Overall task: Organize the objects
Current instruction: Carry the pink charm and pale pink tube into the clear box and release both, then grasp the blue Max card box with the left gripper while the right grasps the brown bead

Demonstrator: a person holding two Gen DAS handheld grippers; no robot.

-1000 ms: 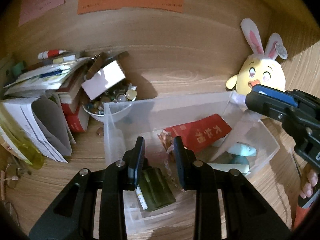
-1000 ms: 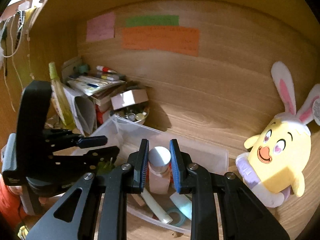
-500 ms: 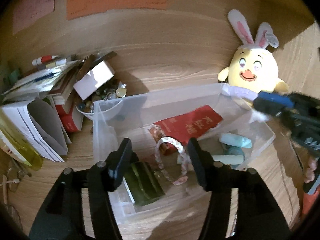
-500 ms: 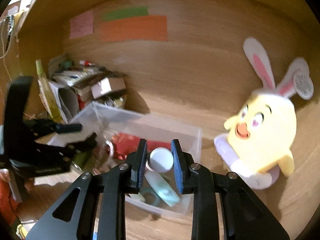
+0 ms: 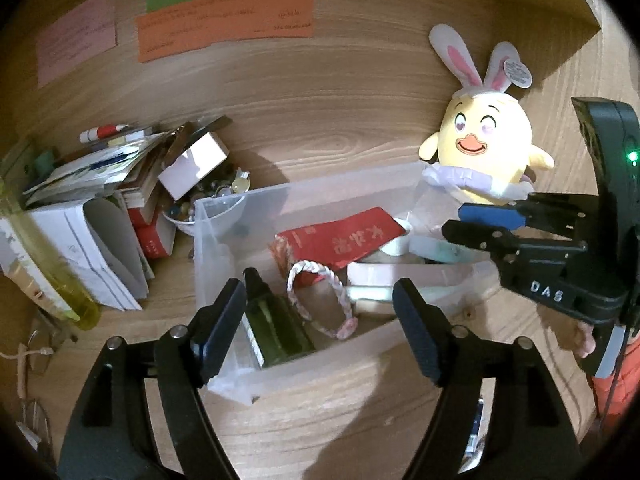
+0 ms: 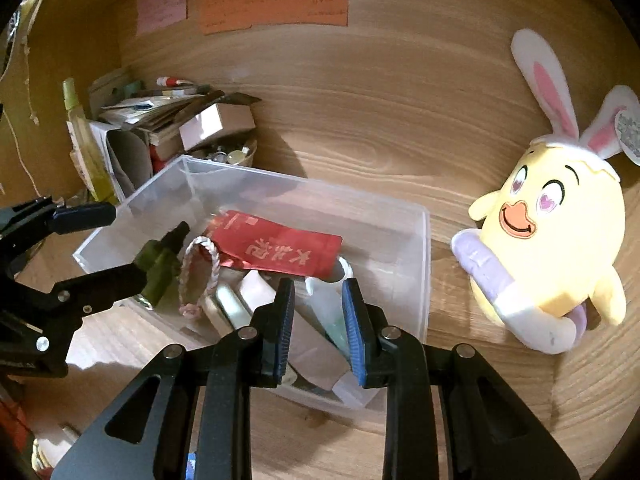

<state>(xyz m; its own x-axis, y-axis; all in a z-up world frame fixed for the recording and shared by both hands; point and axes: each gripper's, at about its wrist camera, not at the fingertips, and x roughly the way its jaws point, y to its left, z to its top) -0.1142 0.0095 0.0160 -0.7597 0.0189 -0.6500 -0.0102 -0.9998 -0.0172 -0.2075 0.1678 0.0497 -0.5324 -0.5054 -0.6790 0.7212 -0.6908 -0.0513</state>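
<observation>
Clutter is collecting in a clear plastic bin [image 6: 425,264] that sits on the wooden desk [image 5: 320,408], a little out from the back panel with its coloured paper notes [image 5: 224,20]. The left gripper [image 5: 320,292] hovers over the near-left end of the bin. Its jaws have just been opening and now stand wide apart and released, with nothing pinched between them. In the gap below them lie a dark green bottle [image 5: 276,328] on its side and a braided bracelet [image 6: 215,266], both on the bin floor and touching neither finger. A red packet [image 6: 276,248] with gold lettering lies slantwise across the middle of the bin, with the bracelet's loop just at its left end. The right gripper [image 6: 318,292] reaches into the near-right end, fingers drawn close together. A pale pink piece [image 6: 316,354] fills the narrow gap between the pads with something whitish beyond it, but I cannot tell whether the pads are pinching it or whether it simply lies underneath among the other pale tubes there. A yellow plush chick with rabbit ears [image 6: 560,240] sits just to the right of the bin, and a stack of papers and booklets [image 5: 80,216] with a bowl of trinkets [image 5: 180,222] crowds its left side.
</observation>
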